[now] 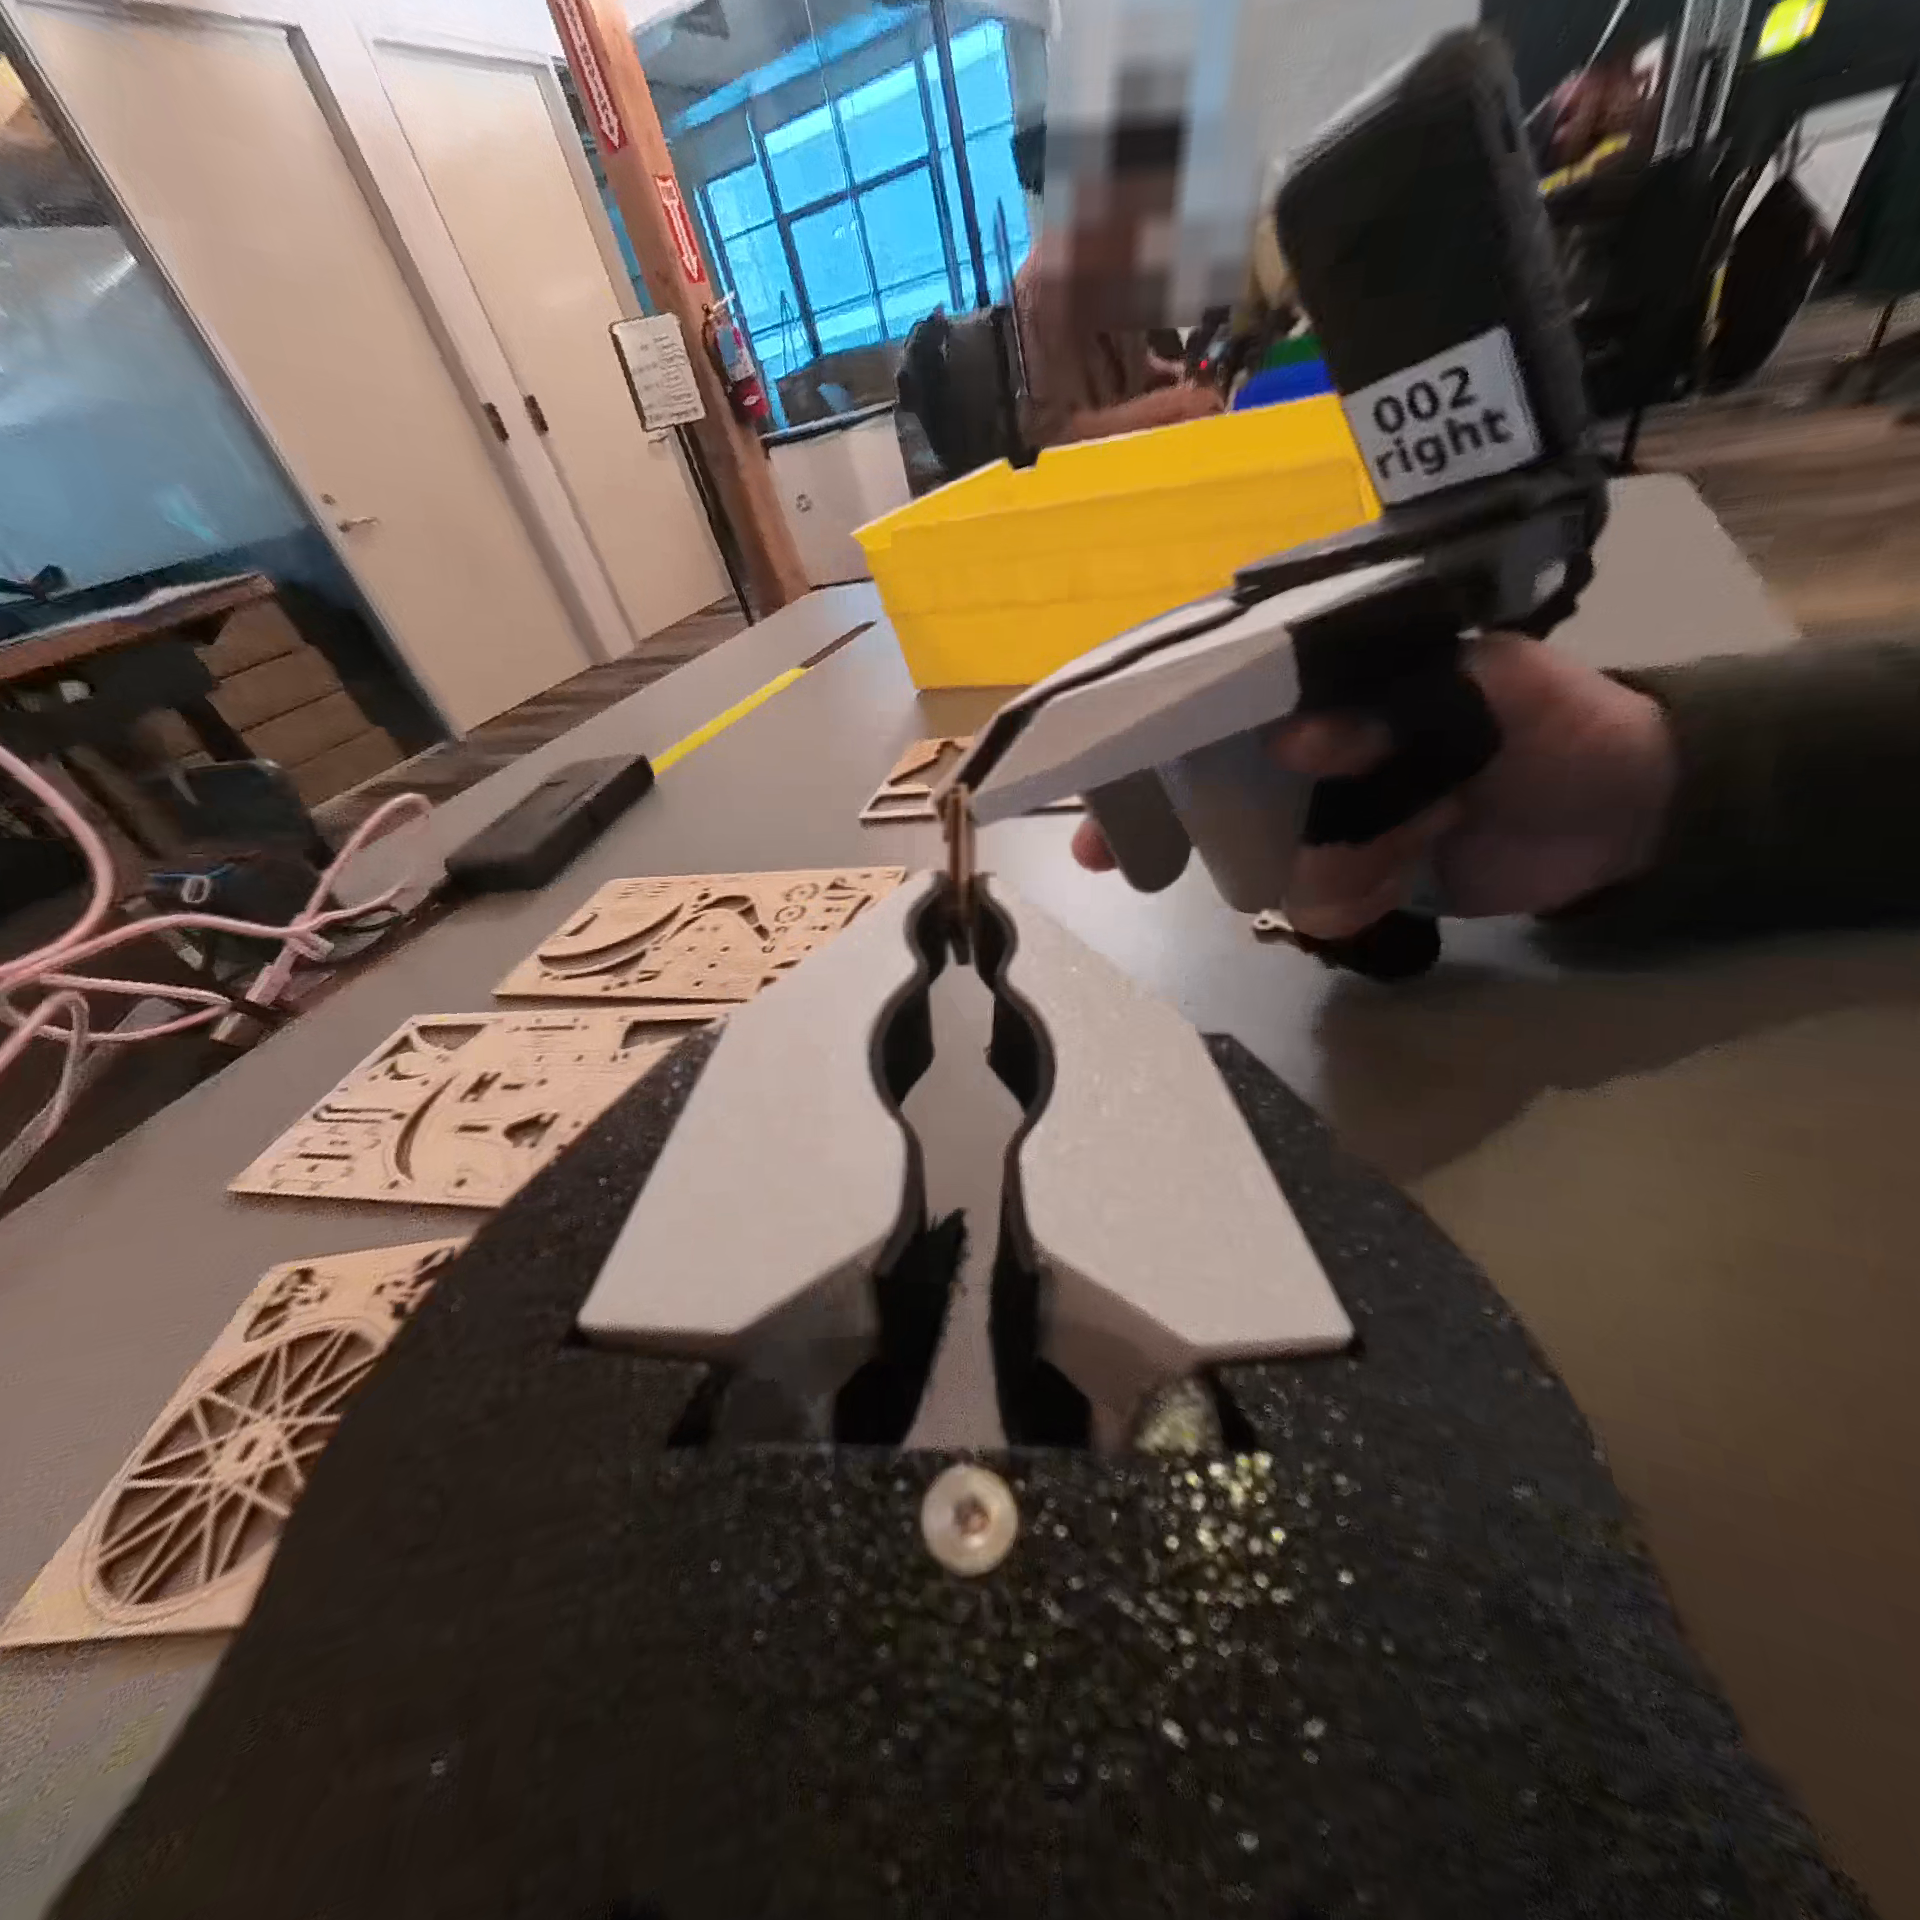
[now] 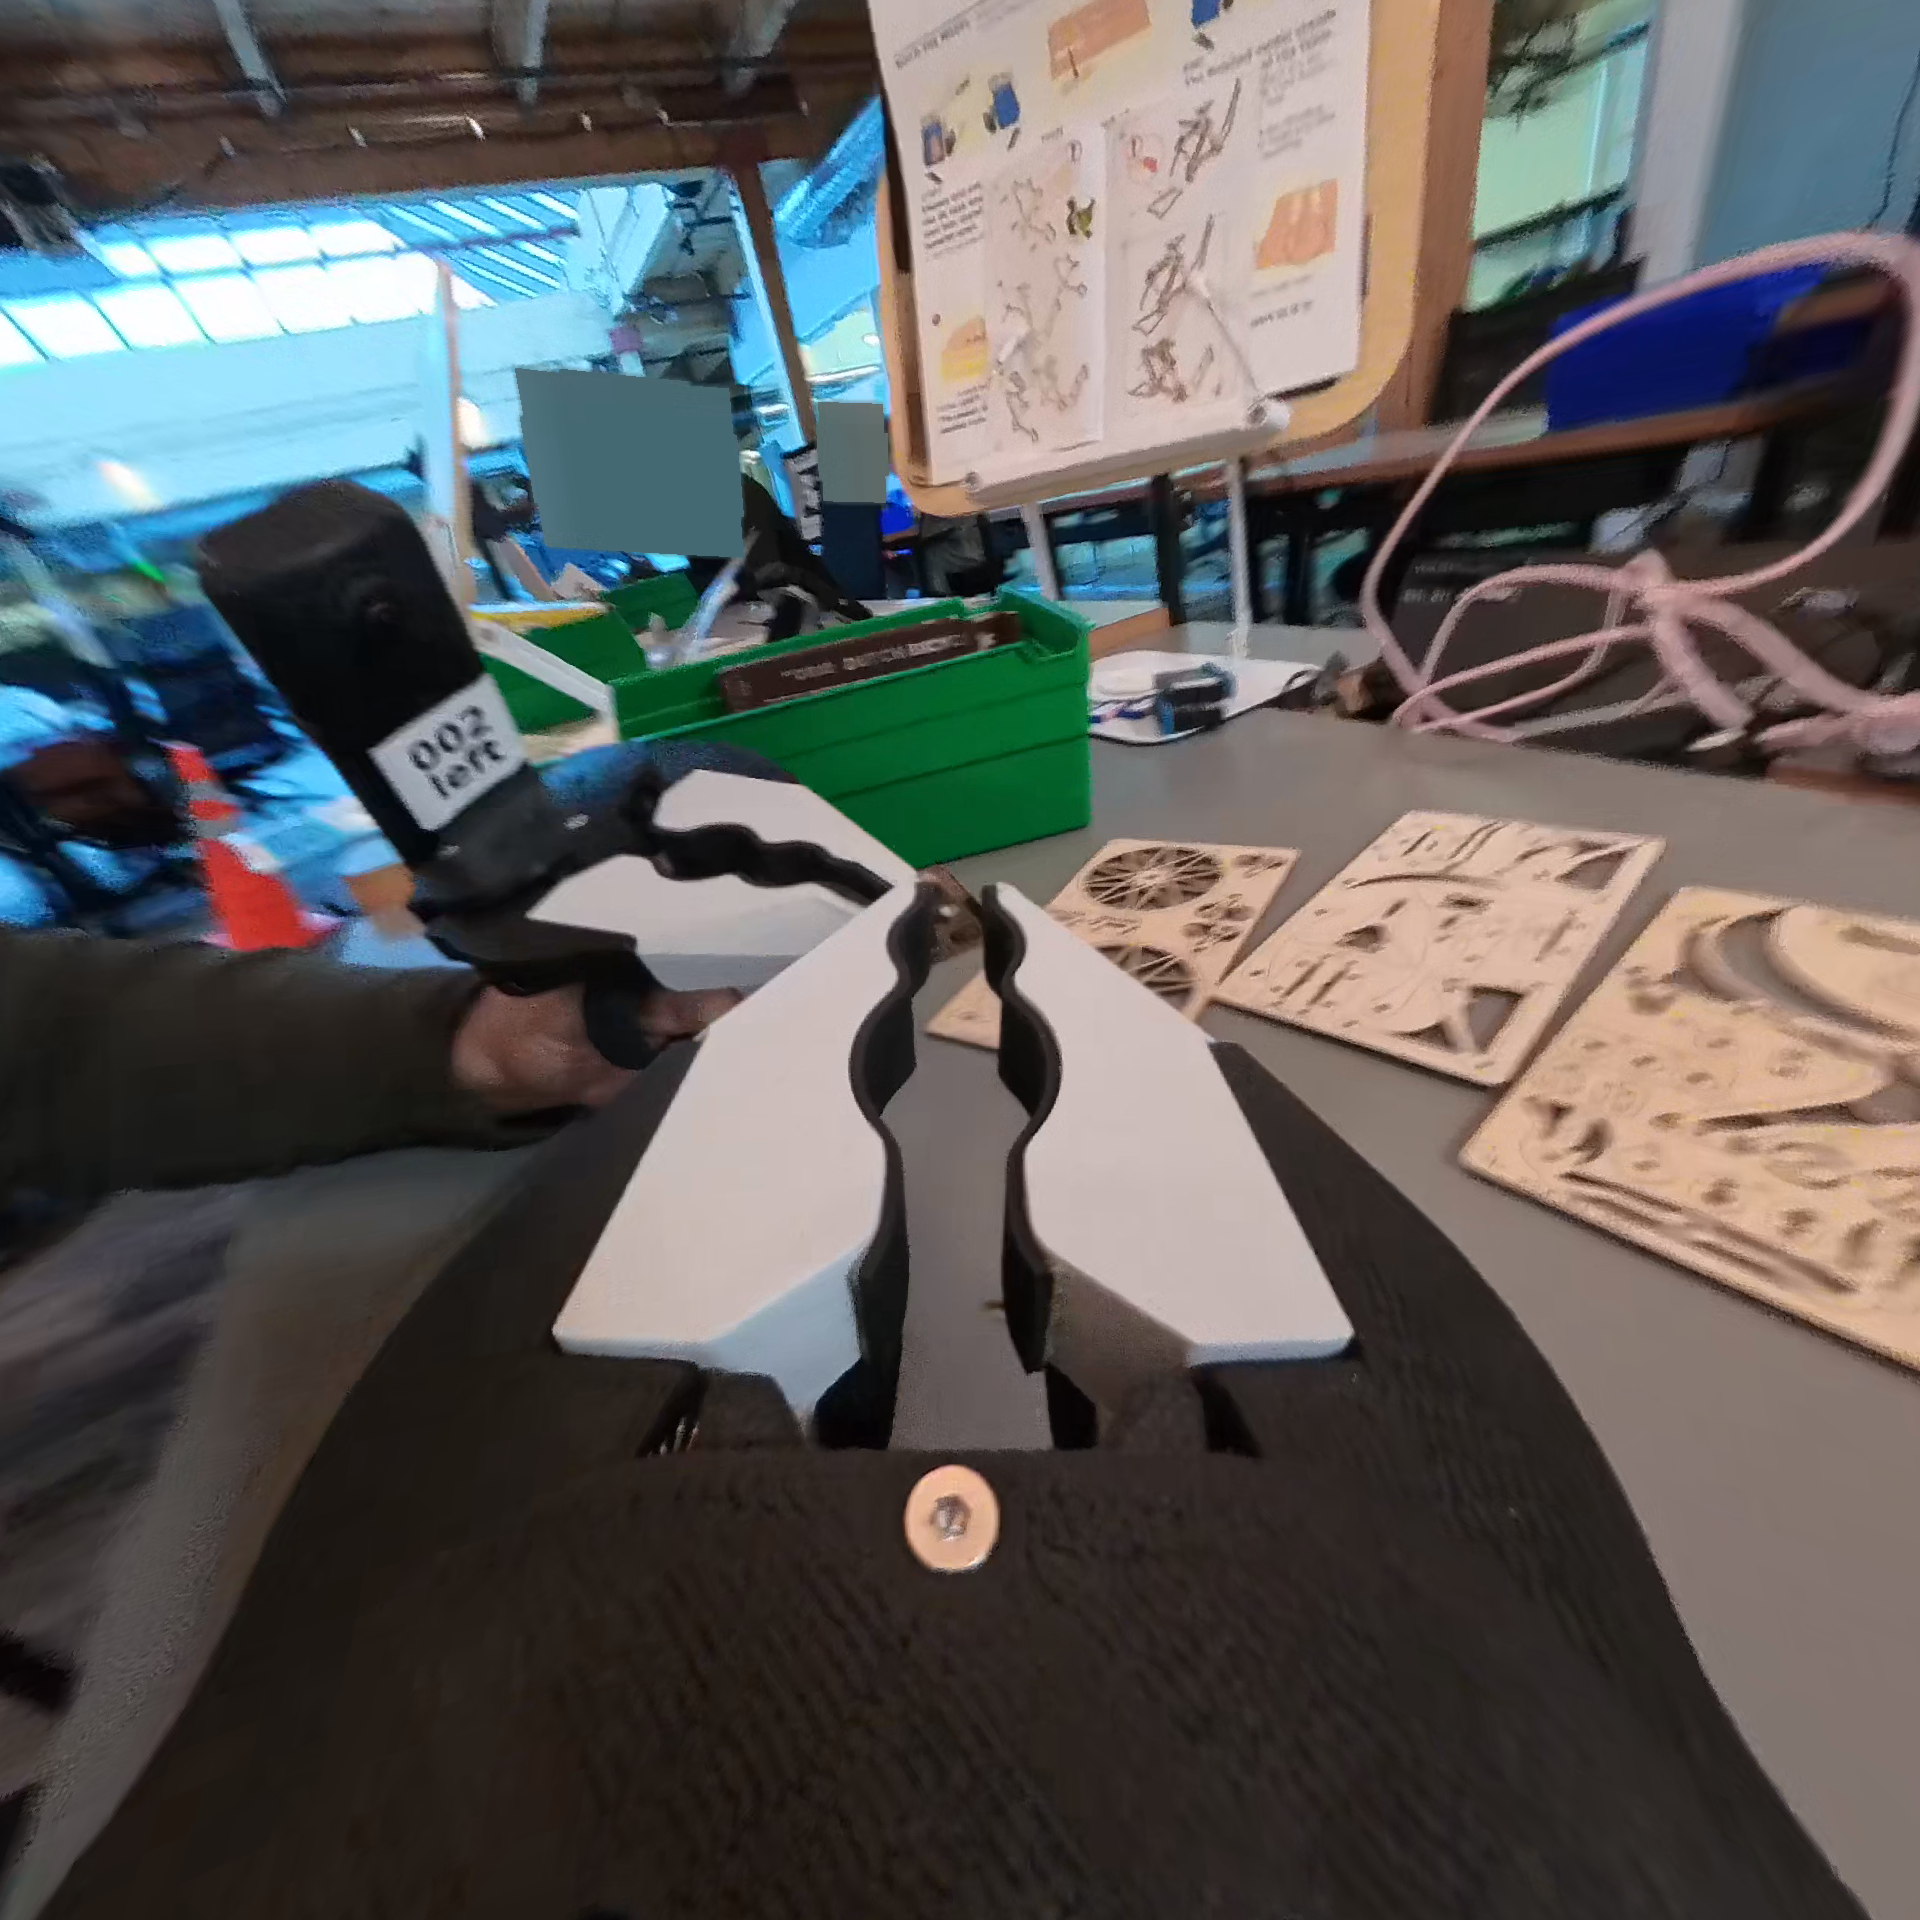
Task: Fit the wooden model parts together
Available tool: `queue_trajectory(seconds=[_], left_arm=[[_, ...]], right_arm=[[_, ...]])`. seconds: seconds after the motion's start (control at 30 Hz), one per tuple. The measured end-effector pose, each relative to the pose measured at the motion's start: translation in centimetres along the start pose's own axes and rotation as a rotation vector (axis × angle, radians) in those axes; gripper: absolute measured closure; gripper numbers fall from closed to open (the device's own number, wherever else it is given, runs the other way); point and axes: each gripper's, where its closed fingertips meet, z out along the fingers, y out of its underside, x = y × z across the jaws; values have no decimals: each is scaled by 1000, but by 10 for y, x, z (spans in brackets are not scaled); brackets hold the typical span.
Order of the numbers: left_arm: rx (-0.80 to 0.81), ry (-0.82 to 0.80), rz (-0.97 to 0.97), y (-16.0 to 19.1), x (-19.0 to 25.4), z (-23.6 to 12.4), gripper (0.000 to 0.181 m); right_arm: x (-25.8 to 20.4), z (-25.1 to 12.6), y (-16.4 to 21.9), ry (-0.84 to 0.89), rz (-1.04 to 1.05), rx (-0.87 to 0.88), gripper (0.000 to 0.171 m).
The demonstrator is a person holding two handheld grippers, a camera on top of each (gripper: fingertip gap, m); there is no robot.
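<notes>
Both grippers meet tip to tip above the table [image 1: 1558,1299], and everything turns on that meeting point. Your left gripper [image 1: 961,914] has its fingers drawn close at the tips, clamped on a small wooden part [image 1: 963,920]. Your right gripper [image 1: 961,795] comes in from the right side with its fingers pressed together, pinching the upper end of a thin wooden piece [image 1: 957,831] that stands nearly upright.

Start with the wide layout. Three laser-cut sheets [image 1: 457,1112] lie flat in a row to the left of your left gripper, well apart from the join. A fourth sheet [image 1: 914,779] lies beyond the tips, near the yellow bin [image 1: 1091,561]. In the right wrist view a green bin [image 2: 935,727] sits behind the grippers, and an instruction board [image 2: 1122,229] stands further back.

Now the join itself. The piece's long axis runs close to vertical, top in the right gripper and bottom reaching down between the left fingertips. From the left gripper the piece lies straight ahead and just above; from the right gripper [image 2: 951,914] it sits directly at the tips, though that view shows only a dark blurred scrap there.

You can likely finish the fit by pressing down along that vertical axis. I cannot tell whether the piece and the part are already seated together or only touching. Keep the piece upright; a tilt would probably jam the thin wood.
</notes>
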Motion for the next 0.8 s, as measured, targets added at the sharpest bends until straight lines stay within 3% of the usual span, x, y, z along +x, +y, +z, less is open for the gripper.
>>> queue_trajectory(seconds=[0.1, 0.23, 0.33, 0.43, 0.6, 0.8], left_arm=[[-77, -113, 258, 9, -18, -6, 181], [-265, -29, 564, 38, 0, -3, 180], [-454, 98, 551, 72, 21, -7, 180], [-562, 140, 398, 85, 35, -20, 180], [-543, 55, 165, 73, 46, -30, 119], [-465, -258, 11, 52, 20, -31, 30]], right_arm=[[10, -10, -19, 147, -275, 94, 152], [29, -29, -41, 361, -520, 169, 142], [37, -31, -40, 411, -520, 168, 131], [38, -27, -34, 399, -495, 146, 117], [28, -25, -41, 362, -436, 160, 81], [13, -42, -61, 347, -485, 233, 70]])
